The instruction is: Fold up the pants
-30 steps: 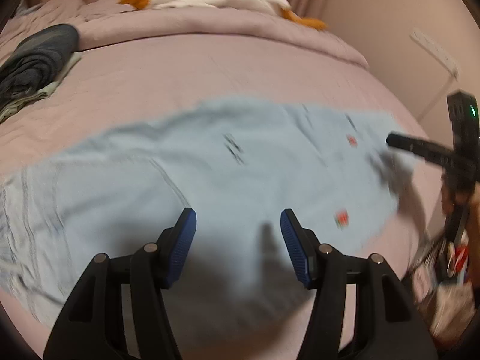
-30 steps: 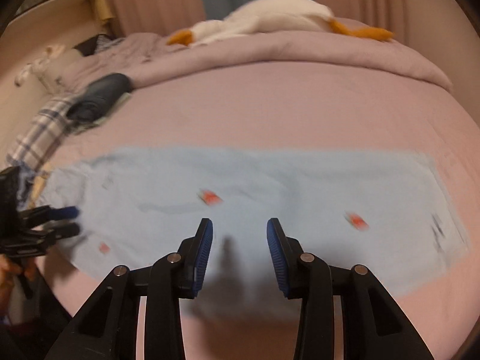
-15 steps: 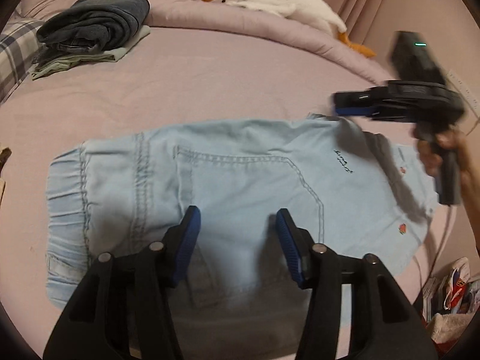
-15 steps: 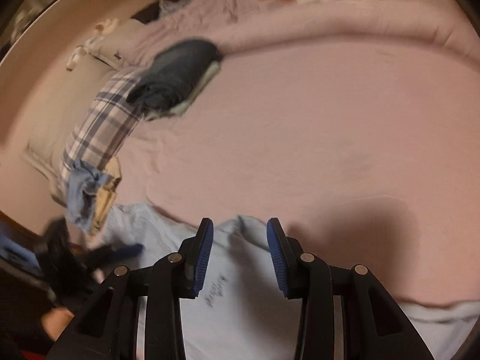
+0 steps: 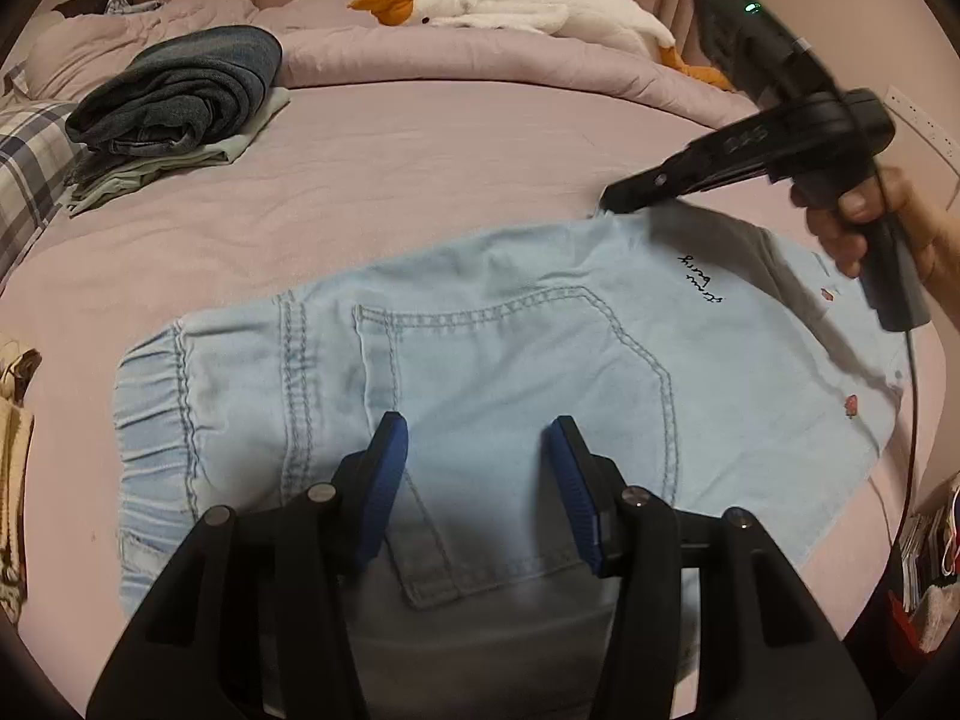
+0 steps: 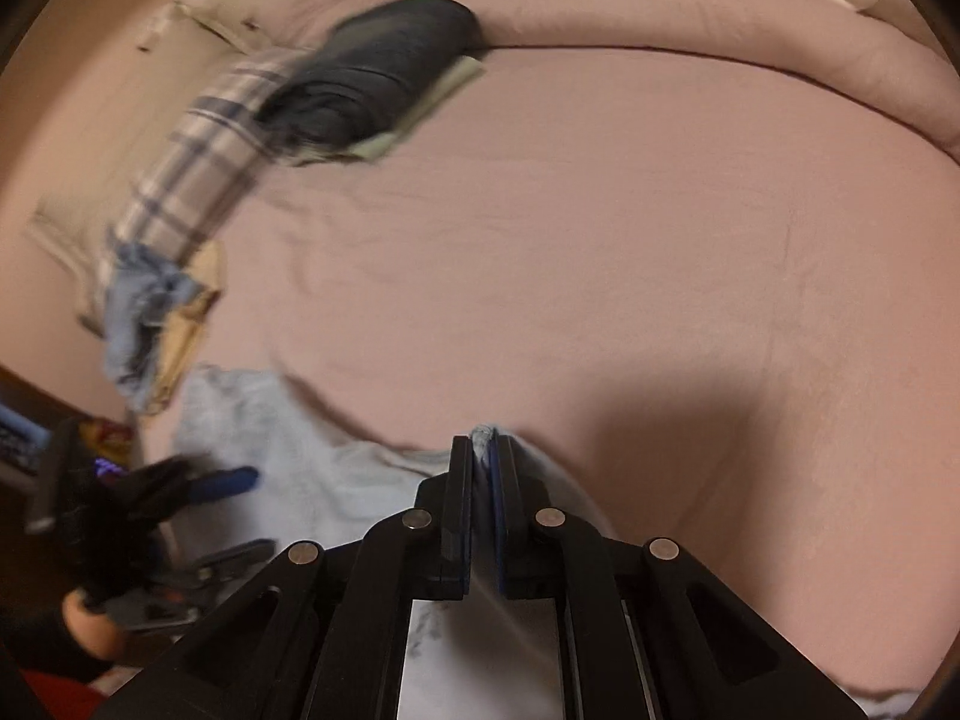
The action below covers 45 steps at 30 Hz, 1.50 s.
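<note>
Light blue denim pants [image 5: 510, 348] lie flat on the pink bed [image 5: 420, 180], with the elastic waistband at the left and a back pocket facing up. My left gripper [image 5: 480, 468] hovers open just above the pocket area, blue pads apart and nothing pinched. My right gripper [image 5: 606, 204], held by a hand [image 5: 852, 228], reaches the pants' far edge. In the right wrist view this right gripper [image 6: 483, 450] is closing tight on a pinch of the pants' [image 6: 312, 468] edge. The blurred left gripper [image 6: 240, 513] shows at the lower left.
A stack of folded dark jeans [image 5: 180, 90] sits at the back left beside a plaid pillow [image 5: 24, 162]. A white goose plush [image 5: 516, 0] lies on the rolled duvet [image 5: 480, 66]. Bags [image 5: 924, 558] stand off the bed's right side.
The right gripper swung from above the pants' middle to their far edge and shut on the fabric. The left gripper shifted toward the waistband end, then held still.
</note>
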Tool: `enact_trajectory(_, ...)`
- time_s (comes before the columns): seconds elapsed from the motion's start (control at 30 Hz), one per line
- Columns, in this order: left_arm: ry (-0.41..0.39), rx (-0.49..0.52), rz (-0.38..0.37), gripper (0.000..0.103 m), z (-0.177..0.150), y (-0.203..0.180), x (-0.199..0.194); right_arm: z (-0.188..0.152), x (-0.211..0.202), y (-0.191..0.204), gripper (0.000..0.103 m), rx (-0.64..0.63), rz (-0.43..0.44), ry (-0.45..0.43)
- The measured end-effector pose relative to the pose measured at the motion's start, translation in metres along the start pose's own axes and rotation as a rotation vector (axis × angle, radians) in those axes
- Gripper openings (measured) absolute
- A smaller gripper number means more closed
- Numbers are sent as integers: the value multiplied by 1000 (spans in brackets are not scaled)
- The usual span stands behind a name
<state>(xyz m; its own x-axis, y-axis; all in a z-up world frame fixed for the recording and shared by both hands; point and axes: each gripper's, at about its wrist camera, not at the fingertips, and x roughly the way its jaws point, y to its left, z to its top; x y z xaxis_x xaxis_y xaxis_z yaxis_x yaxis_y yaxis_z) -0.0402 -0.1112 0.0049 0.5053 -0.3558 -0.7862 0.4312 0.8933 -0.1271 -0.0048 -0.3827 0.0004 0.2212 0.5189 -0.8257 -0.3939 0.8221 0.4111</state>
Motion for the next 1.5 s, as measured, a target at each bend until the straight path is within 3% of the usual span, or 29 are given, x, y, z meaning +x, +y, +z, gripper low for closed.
enact_trajectory(0.1,6,-14,-10,50,1,3,0,3,23,0,7,-24,-84,39)
enact_trajectory(0.17,2,-7,-4,50,-1,1,-2,1,18,-7,7,-5,-97,15)
enact_trajectory(0.3,27,-29,20,48,3,-3,-6,0,-31,-23,7,130,-95,-184)
enact_trajectory(0.4,11,-38,15,51,11,-11,-11,-16,-73,-22,7,116,-105,-262)
enact_trajectory(0.5,5,-28,-55,53,18,-29,-7,-51,-93,-12,7,61,-161,-235)
enact_trajectory(0.6,16,27,-76,54,21,-54,3,-86,-84,1,10,1,-234,-172)
enact_trajectory(0.67,31,88,-47,59,20,-71,12,-102,-69,3,19,-51,-278,-118)
enact_trajectory(0.73,53,148,7,60,13,-76,21,-120,-45,7,20,-147,-388,-63)
enact_trajectory(0.8,52,137,1,60,9,-66,18,-128,-49,0,20,-158,-374,-111)
enact_trajectory(0.97,65,19,-39,62,-5,-21,-1,-146,-101,-83,20,65,-380,-194)
enact_trajectory(1.1,67,11,27,61,-14,-12,-14,-183,-152,-169,20,289,-427,-265)
enact_trajectory(1.23,105,10,100,59,-10,-21,-18,-229,-209,-251,20,543,-590,-336)
enact_trajectory(1.33,113,31,139,58,-3,-33,-19,-256,-246,-272,22,704,-641,-440)
enact_trajectory(1.4,95,44,95,58,4,-46,-22,-284,-276,-267,42,781,-577,-599)
enact_trajectory(1.5,69,63,-19,61,17,-73,-23,-321,-291,-253,47,848,-506,-714)
